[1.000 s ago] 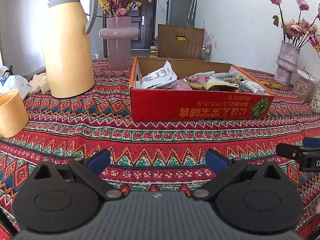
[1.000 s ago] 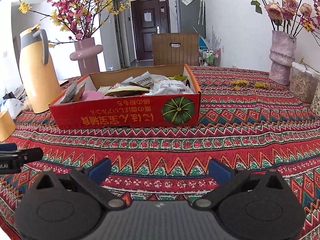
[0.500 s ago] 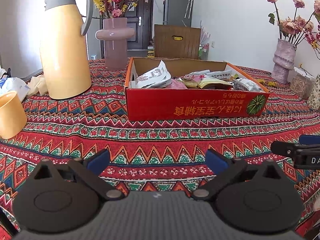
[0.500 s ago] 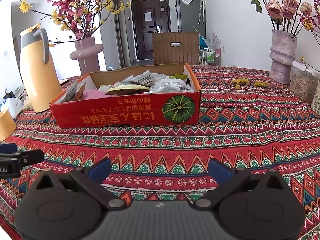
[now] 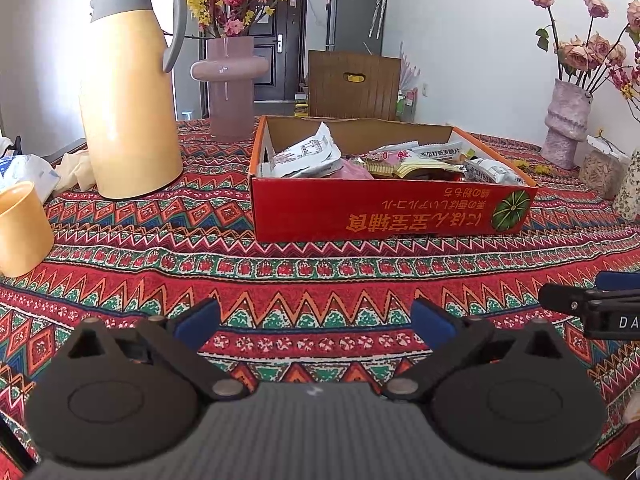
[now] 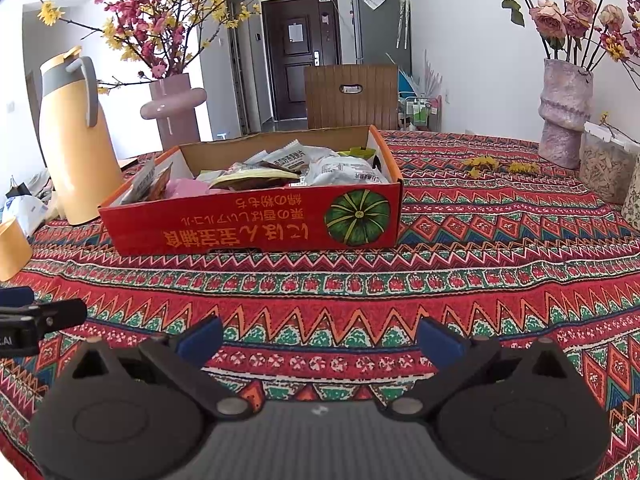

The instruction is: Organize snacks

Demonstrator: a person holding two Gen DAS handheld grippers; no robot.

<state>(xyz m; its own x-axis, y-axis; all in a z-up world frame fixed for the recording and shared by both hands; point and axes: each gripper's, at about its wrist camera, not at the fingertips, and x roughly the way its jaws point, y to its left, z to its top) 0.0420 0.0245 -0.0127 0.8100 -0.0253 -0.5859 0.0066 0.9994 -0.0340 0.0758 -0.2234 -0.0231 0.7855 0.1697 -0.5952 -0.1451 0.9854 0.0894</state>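
Snacks (image 5: 392, 160) fill red box (image 6: 256, 228) printed with upside-down orange characters; left claw (image 5: 316, 322), right claw (image 6: 320, 338) released.

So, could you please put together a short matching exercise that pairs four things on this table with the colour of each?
Things:
1. thermos jug
2. cardboard box holding the snacks
3. ring-shaped vase
4. fingers of the left gripper

Colours:
A. red outside, with a green pumpkin picture
B. blue pads
C. pale yellow with a grey handle
D. mauve pink

Pairs: 1-C, 2-A, 3-D, 4-B
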